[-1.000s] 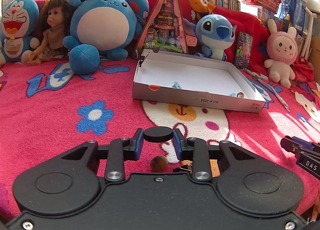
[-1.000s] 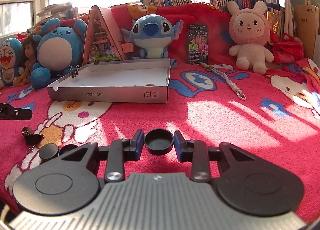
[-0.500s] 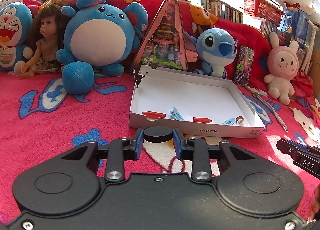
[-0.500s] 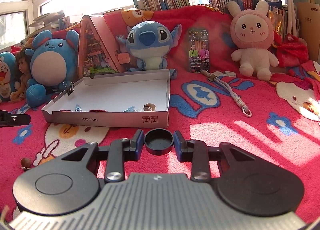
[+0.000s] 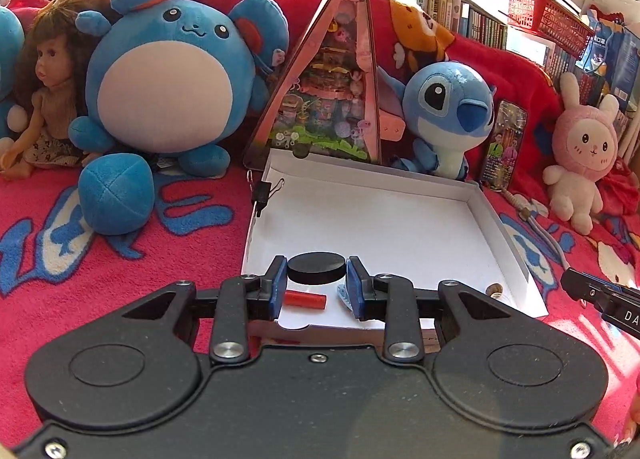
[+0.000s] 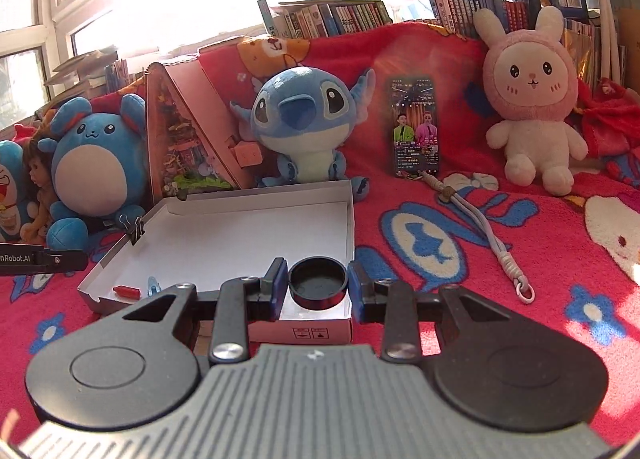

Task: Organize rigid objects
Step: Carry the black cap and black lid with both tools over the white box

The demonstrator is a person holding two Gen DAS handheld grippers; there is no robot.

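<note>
My left gripper (image 5: 317,279) is shut on a flat black disc (image 5: 317,267), held above the near left corner of the shallow white box (image 5: 376,219). Below it in the box lie a red piece (image 5: 306,300), a pale blue clip (image 5: 343,295) and a small brown bead (image 5: 494,289). My right gripper (image 6: 318,284) is shut on a black round cap (image 6: 318,284), hollow side up, over the near right corner of the same box (image 6: 256,235). The red piece (image 6: 127,291) and blue clip (image 6: 152,284) show there too.
A black binder clip (image 5: 264,191) grips the box's left wall. Plush toys, a doll (image 5: 44,99), a triangular diorama (image 5: 328,99) and a phone (image 6: 416,131) line the back. A grey lanyard (image 6: 492,243) lies on the red blanket right of the box.
Both grippers have moved forward and up with the disc and the cap, from over the blanket to over the box's near edge. The loose items on the blanket have left view.
</note>
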